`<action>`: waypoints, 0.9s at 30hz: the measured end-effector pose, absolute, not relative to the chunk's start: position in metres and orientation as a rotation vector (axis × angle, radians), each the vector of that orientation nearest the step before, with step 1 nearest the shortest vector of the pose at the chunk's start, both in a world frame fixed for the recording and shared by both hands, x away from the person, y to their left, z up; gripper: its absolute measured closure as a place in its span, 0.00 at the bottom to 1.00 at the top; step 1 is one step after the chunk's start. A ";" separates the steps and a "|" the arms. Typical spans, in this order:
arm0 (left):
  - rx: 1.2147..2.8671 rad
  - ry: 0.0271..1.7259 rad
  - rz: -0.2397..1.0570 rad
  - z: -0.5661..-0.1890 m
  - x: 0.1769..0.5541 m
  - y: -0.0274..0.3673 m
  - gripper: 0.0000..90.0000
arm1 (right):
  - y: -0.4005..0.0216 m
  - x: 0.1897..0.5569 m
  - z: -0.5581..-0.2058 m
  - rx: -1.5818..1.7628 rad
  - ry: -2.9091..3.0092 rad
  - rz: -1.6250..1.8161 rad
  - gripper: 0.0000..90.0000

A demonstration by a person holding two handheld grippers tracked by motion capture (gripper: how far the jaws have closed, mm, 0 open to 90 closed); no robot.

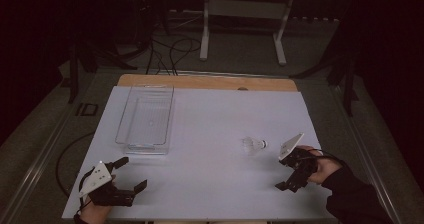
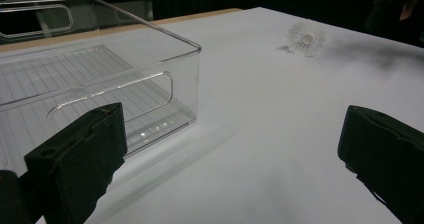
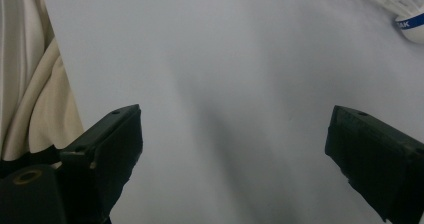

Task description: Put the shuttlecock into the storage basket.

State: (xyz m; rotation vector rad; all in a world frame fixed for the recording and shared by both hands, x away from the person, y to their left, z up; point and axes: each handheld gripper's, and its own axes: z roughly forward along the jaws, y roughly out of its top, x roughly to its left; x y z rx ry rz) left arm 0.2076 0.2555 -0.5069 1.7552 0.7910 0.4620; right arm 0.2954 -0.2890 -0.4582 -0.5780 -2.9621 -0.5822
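Both grippers rest low over the white rectangular tabletop (image 1: 210, 174), each with its jaws spread wide and holding nothing. At the near left corner sits the left gripper (image 1: 131, 174), just short of the clear plastic rectangular bin (image 1: 146, 118) with cut-out handles. Near the right edge, the right gripper (image 1: 296, 170) lies just beside the small white feathered shuttlecock (image 1: 254, 144), which lies on its side, apart from the jaws.

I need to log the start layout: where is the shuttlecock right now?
In the high view the shuttlecock lies on its side on the white table, right of centre, just left of the open right gripper and well right of the clear bin.
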 end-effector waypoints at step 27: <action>1.757 0.789 0.460 -0.507 0.208 0.255 0.00 | -0.277 0.319 -0.461 -0.455 -3.011 -0.387 0.14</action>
